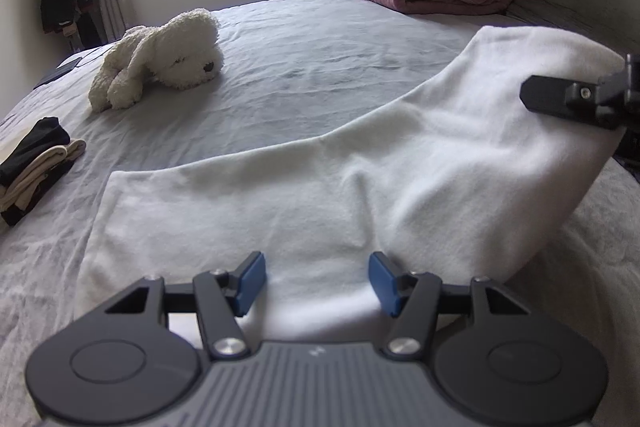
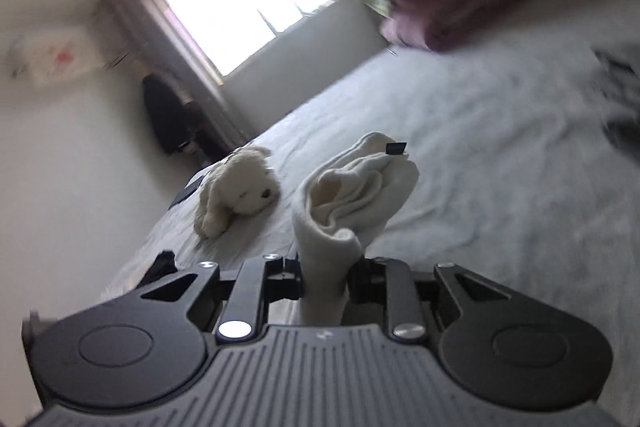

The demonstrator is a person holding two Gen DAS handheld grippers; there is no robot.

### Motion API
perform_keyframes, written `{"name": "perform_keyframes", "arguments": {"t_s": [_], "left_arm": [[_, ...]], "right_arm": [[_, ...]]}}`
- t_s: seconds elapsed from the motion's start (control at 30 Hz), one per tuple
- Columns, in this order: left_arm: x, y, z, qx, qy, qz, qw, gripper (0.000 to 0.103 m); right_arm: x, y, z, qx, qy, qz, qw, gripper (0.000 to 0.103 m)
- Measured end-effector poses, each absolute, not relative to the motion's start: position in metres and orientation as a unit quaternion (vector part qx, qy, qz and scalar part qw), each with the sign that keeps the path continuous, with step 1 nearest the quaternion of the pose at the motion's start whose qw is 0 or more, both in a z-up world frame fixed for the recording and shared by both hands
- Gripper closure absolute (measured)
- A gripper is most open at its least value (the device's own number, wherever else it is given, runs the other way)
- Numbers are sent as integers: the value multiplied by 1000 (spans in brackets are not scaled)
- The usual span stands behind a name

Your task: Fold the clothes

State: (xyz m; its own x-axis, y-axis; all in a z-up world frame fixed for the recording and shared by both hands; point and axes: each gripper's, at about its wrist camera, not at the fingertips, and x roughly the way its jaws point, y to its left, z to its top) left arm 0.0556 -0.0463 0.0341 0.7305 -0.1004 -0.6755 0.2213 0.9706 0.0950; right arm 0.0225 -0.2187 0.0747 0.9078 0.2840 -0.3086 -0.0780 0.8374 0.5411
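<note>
Your right gripper [image 2: 324, 279] pinches the white garment's [image 1: 320, 195] raised right end; left gripper [image 1: 316, 283], spread, hovers over its flat near edge.

The left gripper [image 1: 317, 283] has a ribbed grey housing flanked by two round black discs, each marked with a raised circle, and black linkage arms joined by silver screw heads. Its two fingers [image 1: 251, 285] end in flat blue pads. The right gripper [image 2: 324, 277] shows the same ribbed grey body, black discs and black linkages with silver pivot screws, and a small pale mark sits at the top middle of each housing.
</note>
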Motion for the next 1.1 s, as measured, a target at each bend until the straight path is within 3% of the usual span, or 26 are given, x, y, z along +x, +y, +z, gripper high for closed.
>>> {"name": "perform_keyframes", "arguments": {"t_s": [0.47, 0.93, 1.1], "left_arm": [[50, -15, 44, 35, 380, -102, 919, 45], [30, 72, 58, -91, 375, -115, 915, 44], [34, 116, 65, -196, 376, -103, 900, 44]], "right_arm": [[35, -216, 77, 256, 197, 82, 943, 79], [20, -142, 103, 75, 136, 118, 981, 79], [23, -100, 106, -11, 134, 112, 985, 79]]}}
